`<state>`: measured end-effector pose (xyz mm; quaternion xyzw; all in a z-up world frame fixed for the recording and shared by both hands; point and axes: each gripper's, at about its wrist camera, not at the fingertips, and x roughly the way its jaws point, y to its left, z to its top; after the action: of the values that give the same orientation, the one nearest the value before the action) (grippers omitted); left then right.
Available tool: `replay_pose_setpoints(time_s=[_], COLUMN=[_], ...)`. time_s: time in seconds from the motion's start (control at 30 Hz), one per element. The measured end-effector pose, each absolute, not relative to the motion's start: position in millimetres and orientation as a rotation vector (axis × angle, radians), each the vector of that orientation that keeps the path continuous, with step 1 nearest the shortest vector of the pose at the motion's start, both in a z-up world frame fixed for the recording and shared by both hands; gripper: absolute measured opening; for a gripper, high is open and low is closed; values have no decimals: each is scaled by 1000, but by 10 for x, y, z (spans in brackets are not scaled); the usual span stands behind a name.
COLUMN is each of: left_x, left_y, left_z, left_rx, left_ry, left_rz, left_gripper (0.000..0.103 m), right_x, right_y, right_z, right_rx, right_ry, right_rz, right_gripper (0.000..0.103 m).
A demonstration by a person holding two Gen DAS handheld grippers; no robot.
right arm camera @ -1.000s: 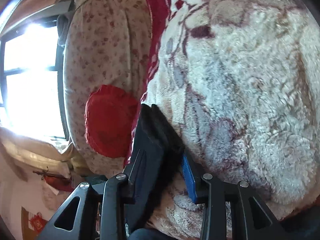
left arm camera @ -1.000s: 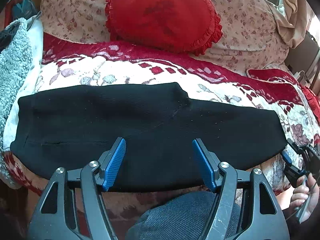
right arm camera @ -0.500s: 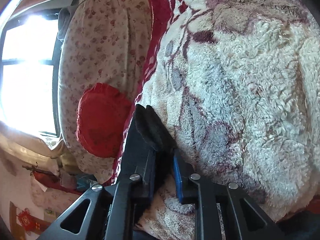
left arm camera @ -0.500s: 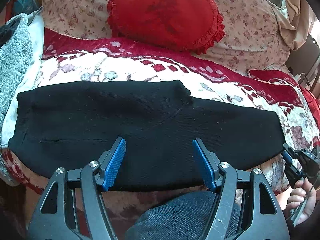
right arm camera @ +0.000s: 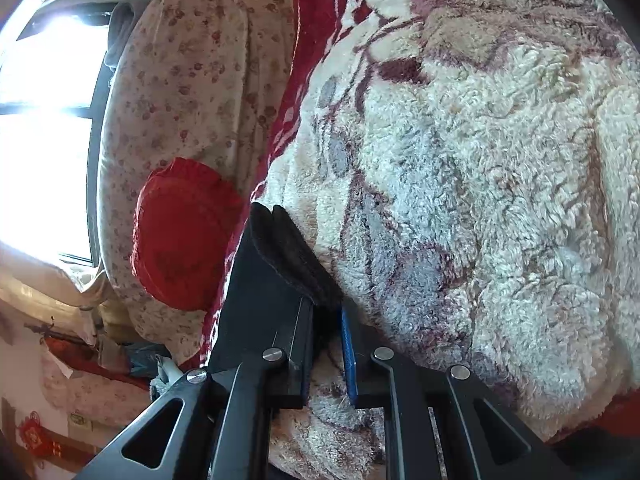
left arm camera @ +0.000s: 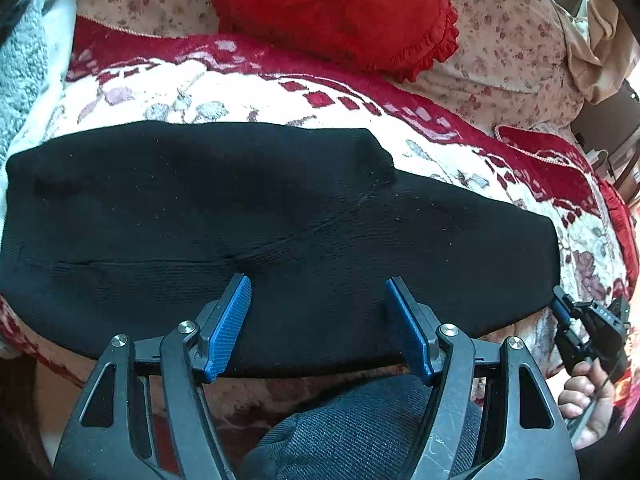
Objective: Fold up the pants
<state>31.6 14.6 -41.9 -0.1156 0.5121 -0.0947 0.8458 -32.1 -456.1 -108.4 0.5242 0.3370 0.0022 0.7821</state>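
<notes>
The black pants [left arm camera: 280, 232] lie spread lengthwise across a plush cream-and-red floral blanket [left arm camera: 200, 92], doubled over, with the wide end at the left of the left wrist view and the narrow leg end at the right. The left gripper [left arm camera: 318, 300] hangs over the near edge of the garment with its jaws set wide apart; the blue pads [left arm camera: 228, 324] stand clear on either side of the cloth and nothing is clamped between them. Its jaws have just opened a little further. The right gripper [right arm camera: 326, 344] is at the leg end, seen at the right edge of the left wrist view with a hand [left arm camera: 588, 408] around its handle. Its jaws have just been closing and now stand nearly together, pinching the layered hem of the pants between the pads. A thin gap shows lower down between the fingers. A red ruffled cushion [left arm camera: 340, 12] rests against a floral pillow [left arm camera: 512, 44] beyond the garment, apart from it.
</notes>
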Motion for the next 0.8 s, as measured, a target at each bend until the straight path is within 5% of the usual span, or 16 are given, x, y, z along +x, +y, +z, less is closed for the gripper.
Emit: replay_pose_setpoints(time_s=[0.23,0.8], left_x=[396,371], left_y=[139,357], left_z=[-440,-441], left_rx=[-302,-485], left_ry=[1127,1064], left_rz=[-321,-374], left_gripper=[102,102], right_x=[-301,-295], right_y=[-4572,-4583], right_z=[-1109,-1097], right_rx=[1134,1118], right_ry=[725,735], right_rz=[1,-9], right_gripper=[12,11])
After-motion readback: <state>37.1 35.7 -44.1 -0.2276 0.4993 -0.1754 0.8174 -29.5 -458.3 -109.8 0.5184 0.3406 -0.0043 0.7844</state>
